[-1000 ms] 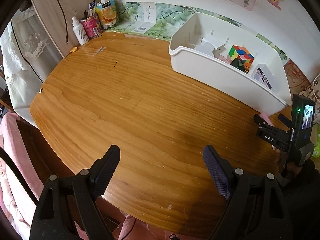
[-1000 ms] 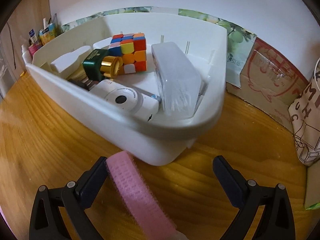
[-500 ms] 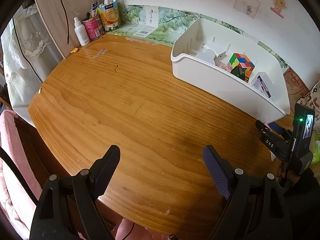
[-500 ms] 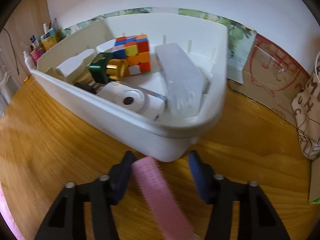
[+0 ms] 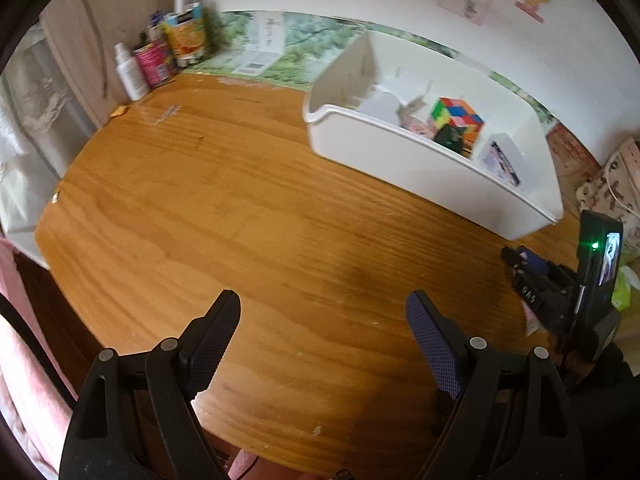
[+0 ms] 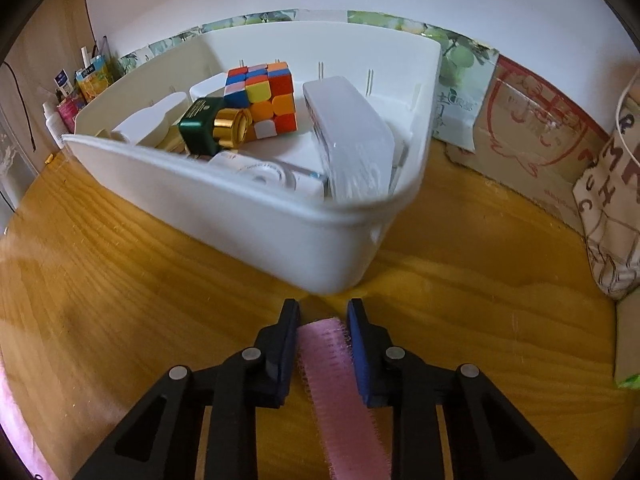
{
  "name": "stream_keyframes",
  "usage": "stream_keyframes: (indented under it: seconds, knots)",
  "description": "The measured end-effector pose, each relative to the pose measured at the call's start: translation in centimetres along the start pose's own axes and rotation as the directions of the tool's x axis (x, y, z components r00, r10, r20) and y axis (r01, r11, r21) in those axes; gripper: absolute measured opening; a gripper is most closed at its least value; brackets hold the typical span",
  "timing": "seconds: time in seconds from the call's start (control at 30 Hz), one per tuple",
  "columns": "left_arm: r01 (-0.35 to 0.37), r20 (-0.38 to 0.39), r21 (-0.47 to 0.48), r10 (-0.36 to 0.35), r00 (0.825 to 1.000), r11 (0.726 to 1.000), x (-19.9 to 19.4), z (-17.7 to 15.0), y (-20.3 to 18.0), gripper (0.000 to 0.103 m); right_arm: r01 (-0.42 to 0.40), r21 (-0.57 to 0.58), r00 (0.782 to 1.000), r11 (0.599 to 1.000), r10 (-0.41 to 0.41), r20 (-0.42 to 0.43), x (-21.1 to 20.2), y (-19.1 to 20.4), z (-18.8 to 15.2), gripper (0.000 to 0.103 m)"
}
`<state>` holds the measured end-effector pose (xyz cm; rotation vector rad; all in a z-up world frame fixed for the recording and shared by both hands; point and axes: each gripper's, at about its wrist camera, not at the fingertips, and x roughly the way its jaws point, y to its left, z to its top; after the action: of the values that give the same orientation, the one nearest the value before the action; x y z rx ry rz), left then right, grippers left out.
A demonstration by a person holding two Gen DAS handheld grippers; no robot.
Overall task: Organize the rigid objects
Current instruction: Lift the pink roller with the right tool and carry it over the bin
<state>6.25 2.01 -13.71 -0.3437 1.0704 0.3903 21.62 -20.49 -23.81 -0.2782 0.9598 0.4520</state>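
Left gripper [image 5: 322,334] is spread over bare table [image 5: 240,216]. Right gripper [image 6: 323,330] pinches one pink hair roller [image 6: 340,384], just in front of one white bin [image 6: 256,220]. In it we count one puzzle cube [image 6: 266,94], one green bottle [image 6: 202,124], one white box [image 6: 348,140].

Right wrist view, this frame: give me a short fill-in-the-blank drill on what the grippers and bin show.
1. The right gripper is shut on a pink ____.
2. The left gripper is ____ and holds nothing.
3. In the white bin, the green bottle has a ____ cap.
4. The multicoloured cube sits ____ the bin.

Missing words: roller; open; gold; inside
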Motion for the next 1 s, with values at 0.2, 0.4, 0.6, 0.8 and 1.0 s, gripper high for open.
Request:
stream_keyframes:
  seconds: [0.2, 0.4, 0.6, 0.8, 1.0]
  knots:
    - [0.087, 0.014, 0.072, -0.088, 0.996, 0.994, 0.2, 1.1, -1.4, 0.087, -0.005, -0.004, 0.999, 1.000, 0.005, -0.043, -0.7, 2.2, -1.0, 0.024]
    - [0.186, 0.029, 0.164, -0.193, 0.981, 0.969, 0.2, 3.1, -2.1, 0.087, 0.027, 0.033, 0.998, 0.999, -0.025, -0.064, -2.4, 3.8, -2.5, 0.023]
    - [0.291, 0.062, 0.236, -0.313, 0.948, 0.927, -0.2, 6.1, -1.0, 0.087, 0.108, 0.120, 0.993, 0.987, -0.103, -0.051, -4.7, 5.8, -2.7, 0.023]
    - [0.381, 0.039, 0.254, -0.403, 0.914, 0.889, 0.6, 8.2, 1.2, 0.087, 0.188, 0.178, 0.982, 0.966, -0.189, -0.013, -6.7, 7.8, -0.9, 0.023]
    - [0.430, -0.015, 0.277, -0.444, 0.896, 0.859, 1.9, 9.2, 3.3, 0.087, 0.249, 0.228, 0.964, 0.941, -0.263, 0.032, -8.4, 9.7, 1.3, 0.023]
